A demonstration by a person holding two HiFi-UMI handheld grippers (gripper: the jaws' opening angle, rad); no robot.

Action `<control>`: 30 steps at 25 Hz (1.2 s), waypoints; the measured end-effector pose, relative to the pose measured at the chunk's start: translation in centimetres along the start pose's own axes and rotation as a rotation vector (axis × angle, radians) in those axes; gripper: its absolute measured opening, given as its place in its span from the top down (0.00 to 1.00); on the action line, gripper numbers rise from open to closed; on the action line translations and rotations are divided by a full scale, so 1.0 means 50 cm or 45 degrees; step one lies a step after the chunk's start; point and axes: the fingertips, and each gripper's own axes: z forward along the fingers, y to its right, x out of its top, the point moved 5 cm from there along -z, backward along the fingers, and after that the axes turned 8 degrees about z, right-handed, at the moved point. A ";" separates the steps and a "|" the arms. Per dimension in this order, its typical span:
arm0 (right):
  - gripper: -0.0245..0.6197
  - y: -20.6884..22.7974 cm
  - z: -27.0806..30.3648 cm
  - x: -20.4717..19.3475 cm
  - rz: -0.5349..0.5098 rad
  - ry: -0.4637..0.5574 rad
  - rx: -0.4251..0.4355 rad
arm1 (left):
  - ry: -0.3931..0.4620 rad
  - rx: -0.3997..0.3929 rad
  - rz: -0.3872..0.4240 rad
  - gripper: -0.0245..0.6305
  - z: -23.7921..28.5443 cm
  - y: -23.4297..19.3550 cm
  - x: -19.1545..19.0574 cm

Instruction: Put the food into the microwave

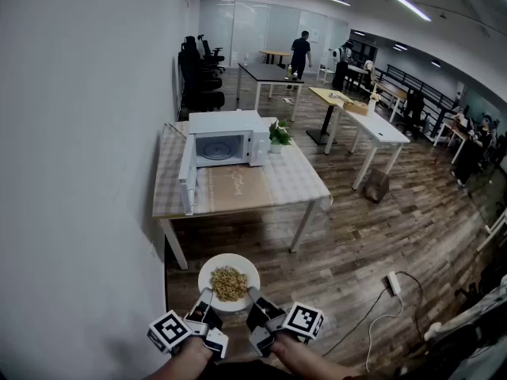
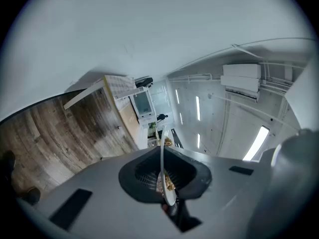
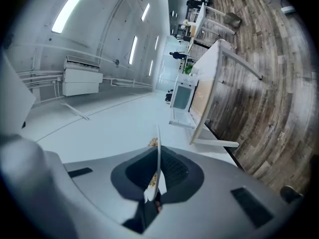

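Wood-plank floor (image 1: 348, 244) below us: round white plate (image 1: 208, 273) of tan food (image 1: 229, 283) held level (well short of the open white microwave (image 1: 226, 137)), our left gripper (image 1: 207, 299) and right gripper (image 1: 254, 298) each pinching its rim.

The head camera looks from above and behind the left gripper (image 1: 205, 300) and the right gripper (image 1: 255, 298), forward and down. Each gripper camera sits close behind its own jaws, rolled sideways, facing ahead. All three views share the plate (image 1: 204, 274) at the jaws and the microwave (image 1: 226, 137) far ahead.
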 end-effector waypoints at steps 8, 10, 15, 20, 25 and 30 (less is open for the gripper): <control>0.93 -0.007 0.005 -0.006 -0.010 0.004 -0.002 | -0.010 -0.018 0.009 0.93 -0.001 -0.001 0.011; 0.93 -0.008 0.003 -0.006 -0.014 0.014 -0.002 | -0.018 -0.019 -0.004 0.93 -0.001 -0.002 0.009; 0.93 -0.013 0.003 -0.011 -0.007 0.039 0.034 | -0.034 -0.035 0.005 0.93 -0.001 0.001 0.014; 0.93 -0.017 0.019 -0.020 -0.010 0.059 0.023 | -0.047 -0.048 -0.005 0.93 0.003 -0.009 0.032; 0.93 -0.016 0.025 -0.032 -0.015 0.088 0.016 | -0.078 -0.063 -0.015 0.93 0.005 -0.023 0.040; 0.93 -0.013 0.025 -0.047 -0.035 0.134 -0.003 | -0.119 -0.097 -0.024 0.93 0.003 -0.032 0.049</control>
